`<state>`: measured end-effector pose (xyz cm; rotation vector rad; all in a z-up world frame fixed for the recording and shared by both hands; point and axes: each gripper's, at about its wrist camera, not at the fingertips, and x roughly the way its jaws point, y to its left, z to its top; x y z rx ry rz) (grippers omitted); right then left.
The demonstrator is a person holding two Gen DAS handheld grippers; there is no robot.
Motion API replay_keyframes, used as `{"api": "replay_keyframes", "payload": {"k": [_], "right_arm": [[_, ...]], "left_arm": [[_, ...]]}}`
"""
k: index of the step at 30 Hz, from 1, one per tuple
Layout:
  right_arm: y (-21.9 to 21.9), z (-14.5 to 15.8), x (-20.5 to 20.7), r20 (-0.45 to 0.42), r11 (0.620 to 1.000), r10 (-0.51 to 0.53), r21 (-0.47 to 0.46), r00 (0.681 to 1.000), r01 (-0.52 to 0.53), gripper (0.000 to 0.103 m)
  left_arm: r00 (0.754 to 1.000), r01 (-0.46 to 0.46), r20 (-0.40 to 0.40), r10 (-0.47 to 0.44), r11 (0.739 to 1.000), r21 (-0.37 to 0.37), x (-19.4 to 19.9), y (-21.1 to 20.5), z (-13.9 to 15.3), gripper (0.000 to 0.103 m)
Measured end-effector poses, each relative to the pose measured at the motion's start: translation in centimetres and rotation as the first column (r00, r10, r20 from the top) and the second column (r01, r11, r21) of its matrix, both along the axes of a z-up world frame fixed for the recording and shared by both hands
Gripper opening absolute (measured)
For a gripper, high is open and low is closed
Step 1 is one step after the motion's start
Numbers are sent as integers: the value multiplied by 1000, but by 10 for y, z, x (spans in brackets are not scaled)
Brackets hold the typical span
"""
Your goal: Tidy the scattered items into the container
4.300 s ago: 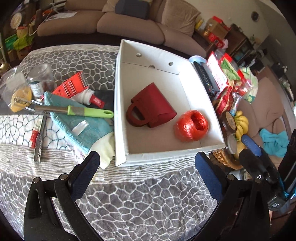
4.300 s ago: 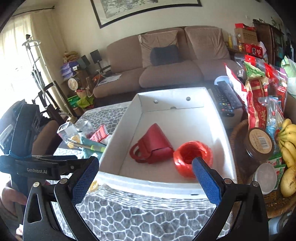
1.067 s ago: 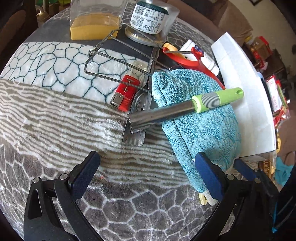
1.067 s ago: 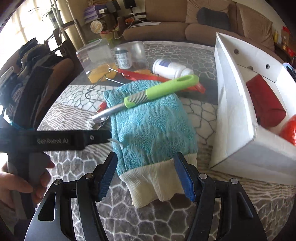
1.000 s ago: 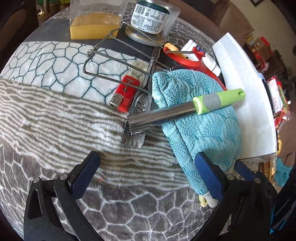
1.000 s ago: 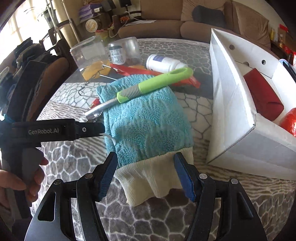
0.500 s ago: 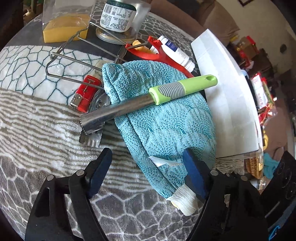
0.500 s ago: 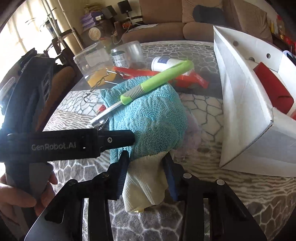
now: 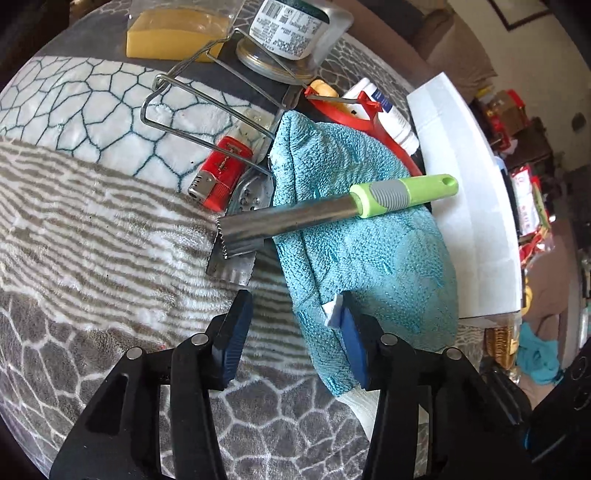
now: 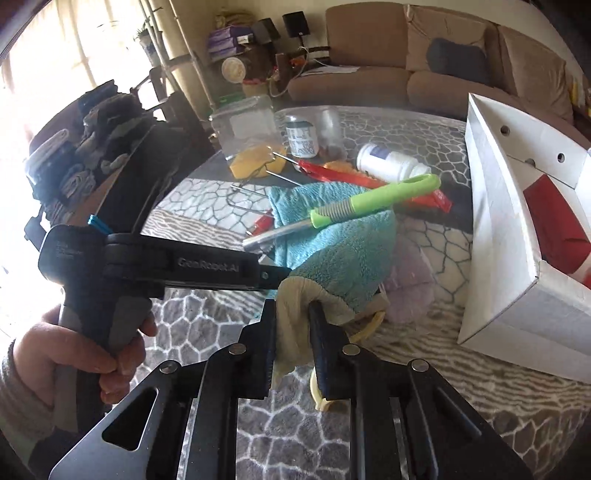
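Observation:
A teal oven mitt [image 9: 369, 258] with a cream cuff [image 10: 295, 306] lies on the patterned blanket, and a green-handled metal tool [image 9: 332, 210] rests across it. My right gripper [image 10: 294, 332] is closing, its pads pressing the bunched cuff, which is raised off the blanket. My left gripper [image 9: 295, 336] is closing too. Its right finger lies on the mitt by a white tag, and its left finger stands clear of the mitt's edge. The white box [image 10: 498, 240] stands to the right with a red bag [image 10: 554, 221] inside.
Beyond the mitt lie a red lighter [image 9: 221, 173], wire tongs [image 9: 177, 88], a red slicer [image 9: 354, 118], a white bottle [image 10: 391, 162], a jar [image 9: 291, 26] and a clear tub with something yellow [image 9: 173, 33]. A hand [image 10: 74, 350] holds the left gripper's handle. Lavender cloth [image 10: 410, 291] shows under the mitt.
Both grippers' jaws have narrowed. The right one closed on the mitt's cuff and raised it, bunching the mitt. The left one shifted onto the mitt's near edge.

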<state>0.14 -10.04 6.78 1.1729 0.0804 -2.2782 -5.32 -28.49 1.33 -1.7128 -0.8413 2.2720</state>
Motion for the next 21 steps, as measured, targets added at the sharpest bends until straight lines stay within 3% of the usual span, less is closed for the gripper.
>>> {"api": "replay_keyframes", "payload": {"k": [2, 4, 6, 7, 8, 11, 17, 19, 21], "right_arm": [[6, -5, -5, 11, 999, -31, 22, 999, 31, 60], [10, -13, -12, 35, 999, -50, 22, 998, 49, 69], [13, -21, -18, 89, 999, -45, -25, 995, 47, 62], [13, -25, -20, 113, 998, -38, -44, 993, 43, 44], [12, -27, -21, 124, 998, -33, -46, 992, 39, 33], [9, -26, -16, 143, 996, 5, -84, 990, 7, 30], [3, -12, -2, 155, 984, 114, -154, 981, -90, 29], [4, -5, 2, 115, 994, 83, -74, 990, -75, 31], [10, 0, 1, 67, 1000, 18, 22, 998, -19, 60]], "left_arm": [[1000, 0, -7, 0, 1000, 11, 0, 2, -1, 54], [1000, 16, -17, -16, 1000, 12, -2, 10, -1, 52], [999, 33, -23, -33, 999, 27, -4, 19, -1, 41], [999, 40, -25, -39, 998, 40, -4, 23, 0, 33], [999, 39, -29, -38, 998, 40, -5, 25, 1, 31], [999, 28, -43, -25, 997, 73, -6, 23, 4, 24], [999, 1, -54, 6, 990, 139, -4, 6, 11, 18], [998, 3, -61, 7, 988, 155, -4, 2, 15, 18], [997, 9, -73, 2, 988, 155, -4, 0, 18, 18]]}}
